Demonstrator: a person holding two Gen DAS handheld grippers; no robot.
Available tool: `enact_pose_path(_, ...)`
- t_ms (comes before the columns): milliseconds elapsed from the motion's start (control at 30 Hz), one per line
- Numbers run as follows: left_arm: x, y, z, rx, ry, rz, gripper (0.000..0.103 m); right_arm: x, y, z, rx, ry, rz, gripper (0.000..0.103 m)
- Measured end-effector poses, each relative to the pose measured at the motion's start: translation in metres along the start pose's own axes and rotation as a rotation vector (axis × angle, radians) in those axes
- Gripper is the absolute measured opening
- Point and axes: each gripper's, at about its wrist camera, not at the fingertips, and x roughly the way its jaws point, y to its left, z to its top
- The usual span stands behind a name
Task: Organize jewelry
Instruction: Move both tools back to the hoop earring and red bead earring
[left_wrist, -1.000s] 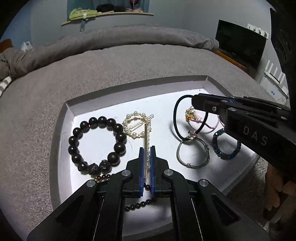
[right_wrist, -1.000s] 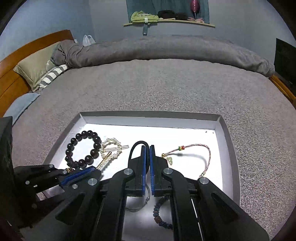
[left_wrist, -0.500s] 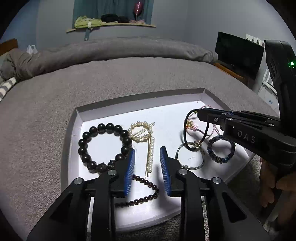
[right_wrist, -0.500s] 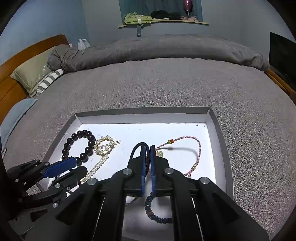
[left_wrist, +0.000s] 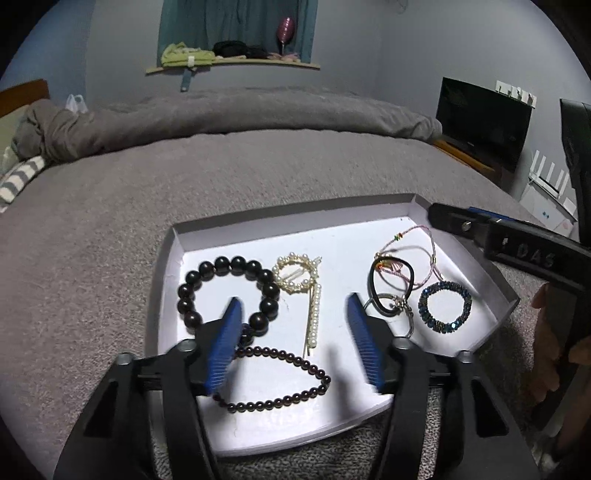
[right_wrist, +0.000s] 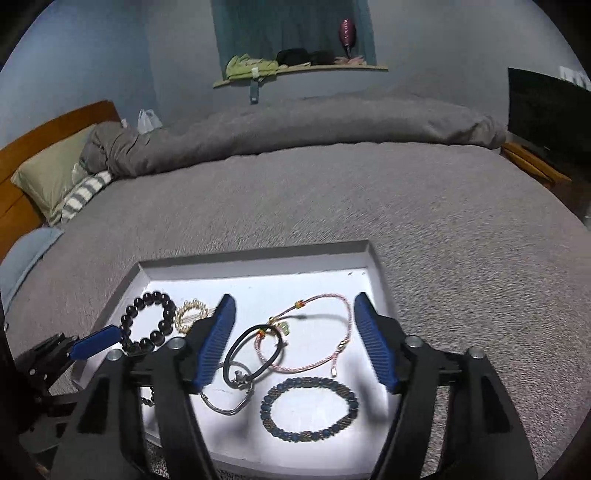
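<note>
Here both grippers' ribbed blue jaws gape over the white tray (left_wrist: 413, 214) of beaded bracelets.

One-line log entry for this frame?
left gripper: open, empty | right gripper: open, empty | black hair tie: in tray

A bed (left_wrist: 258, 173) covered by a gray blanket (right_wrist: 369, 192) carries a shallow white tray (left_wrist: 164, 280) lying flat on it. Pillows (right_wrist: 51, 177) and a bunched duvet (right_wrist: 295, 122) rest at its far side.
</note>
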Motion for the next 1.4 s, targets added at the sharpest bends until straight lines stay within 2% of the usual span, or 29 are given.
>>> enact_pose_path(33,-0.004,-0.001,0.000,0.002,-0.017,0.012,0.077,-0.006,-0.003,0.001,0.012,-0.008,0.002,0.074)
enact_pose_path(200,-0.026,-0.008,0.000,0.026,-0.070,0.053,0.086,-0.032,-0.008,-0.004,0.031,-0.034,0.016,0.092)
enact_pose_path(233,-0.030,-0.008,0.000,0.021,-0.077,0.062,0.090,-0.039,-0.006,-0.006,0.021,-0.037,0.016,0.093)
enact_pose_path(300,-0.038,-0.007,-0.004,0.008,-0.087,0.067,0.092,-0.051,-0.003,-0.011,0.002,-0.054,0.014,0.097)
enact_pose_path(400,-0.048,-0.006,-0.012,-0.004,-0.082,0.074,0.093,-0.068,-0.002,-0.022,-0.019,-0.079,-0.007,0.097)
enact_pose_path(633,-0.072,-0.005,-0.029,-0.031,-0.087,0.102,0.095,-0.084,0.003,-0.049,-0.048,-0.048,0.006,0.098)
enact_pose_path(800,-0.090,-0.010,-0.044,-0.029,-0.096,0.103,0.096,-0.096,0.009,-0.071,-0.103,-0.051,-0.038,0.098)
enact_pose_path(1400,-0.108,-0.032,-0.084,0.003,-0.052,0.099,0.096,-0.119,-0.006,-0.127,-0.094,-0.001,-0.047,0.098)
